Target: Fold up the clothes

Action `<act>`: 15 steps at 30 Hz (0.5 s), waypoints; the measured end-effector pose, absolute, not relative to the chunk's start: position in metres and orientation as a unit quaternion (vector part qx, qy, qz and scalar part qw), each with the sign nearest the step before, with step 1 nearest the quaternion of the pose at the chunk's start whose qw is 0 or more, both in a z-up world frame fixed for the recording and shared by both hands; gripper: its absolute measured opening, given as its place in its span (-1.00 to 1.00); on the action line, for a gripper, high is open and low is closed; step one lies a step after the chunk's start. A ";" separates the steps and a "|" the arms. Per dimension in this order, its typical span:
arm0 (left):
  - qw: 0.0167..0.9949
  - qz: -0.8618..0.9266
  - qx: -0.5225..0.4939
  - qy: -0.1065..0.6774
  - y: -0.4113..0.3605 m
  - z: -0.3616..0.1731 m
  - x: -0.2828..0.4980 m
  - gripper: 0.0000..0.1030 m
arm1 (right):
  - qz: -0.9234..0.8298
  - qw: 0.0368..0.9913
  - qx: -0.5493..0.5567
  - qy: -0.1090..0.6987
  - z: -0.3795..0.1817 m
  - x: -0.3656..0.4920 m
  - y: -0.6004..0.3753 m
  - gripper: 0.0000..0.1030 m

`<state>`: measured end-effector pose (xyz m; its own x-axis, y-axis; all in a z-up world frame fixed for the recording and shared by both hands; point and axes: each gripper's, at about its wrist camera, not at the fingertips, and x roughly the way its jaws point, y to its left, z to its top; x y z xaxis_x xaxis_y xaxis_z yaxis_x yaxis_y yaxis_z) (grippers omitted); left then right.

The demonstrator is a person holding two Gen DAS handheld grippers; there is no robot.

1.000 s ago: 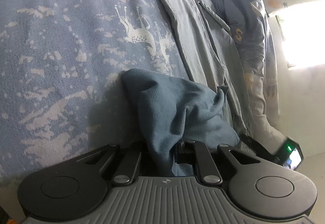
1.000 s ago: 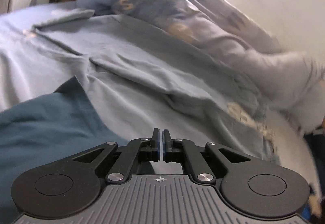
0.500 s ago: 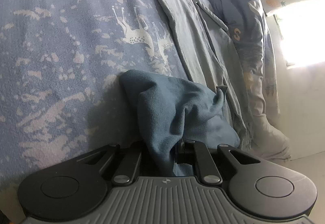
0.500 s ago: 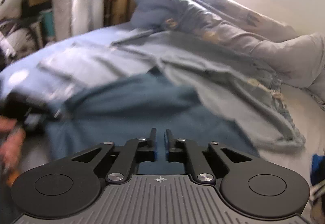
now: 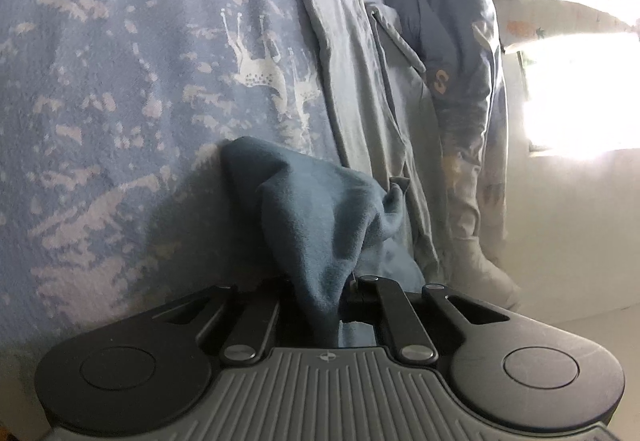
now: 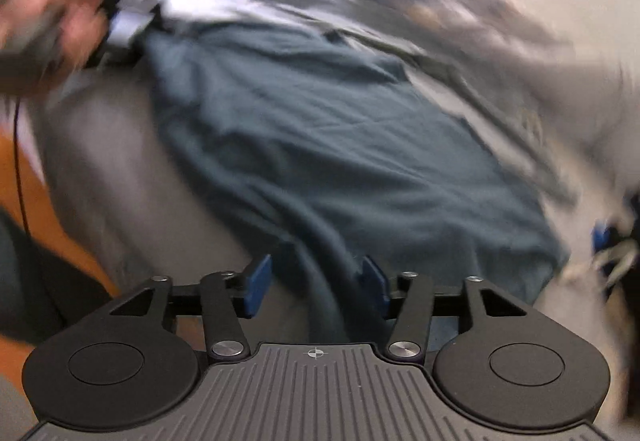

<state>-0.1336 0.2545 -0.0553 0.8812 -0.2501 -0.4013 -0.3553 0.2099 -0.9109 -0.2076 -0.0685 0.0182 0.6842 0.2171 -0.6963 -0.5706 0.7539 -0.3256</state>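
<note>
We keep 1 corner of the teal garment point(image 5: 316, 217) pinched in the left gripper point(image 5: 320, 305) as an anchor; the right gripper point(image 6: 316, 281) is opening around its lower-centre edge, not yet gripping.

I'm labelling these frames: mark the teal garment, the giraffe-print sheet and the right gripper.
teal garment point(image 5: 320, 209), left wrist view, bunched fold.
giraffe-print sheet point(image 5: 120, 81), left wrist view, patterned area.
right gripper point(image 6: 316, 281), right wrist view, between the opening fingertips.
</note>
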 end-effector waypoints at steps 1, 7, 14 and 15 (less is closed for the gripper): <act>0.737 0.034 -0.631 0.239 0.255 -0.056 -0.133 -0.81 | 0.229 0.870 -0.295 0.322 0.012 -0.214 -0.065 0.10; 0.727 0.034 -0.643 0.237 0.257 -0.060 -0.127 -0.81 | 0.243 0.815 -0.393 0.349 -0.009 -0.235 -0.059 -0.77; 0.719 0.032 -0.654 0.235 0.259 -0.064 -0.120 -0.81 | 0.260 0.804 -0.354 0.401 0.017 -0.243 -0.072 -0.77; 0.718 0.033 -0.654 0.235 0.259 -0.065 -0.121 -0.81 | 0.260 0.812 -0.341 0.396 0.024 -0.241 -0.072 -0.76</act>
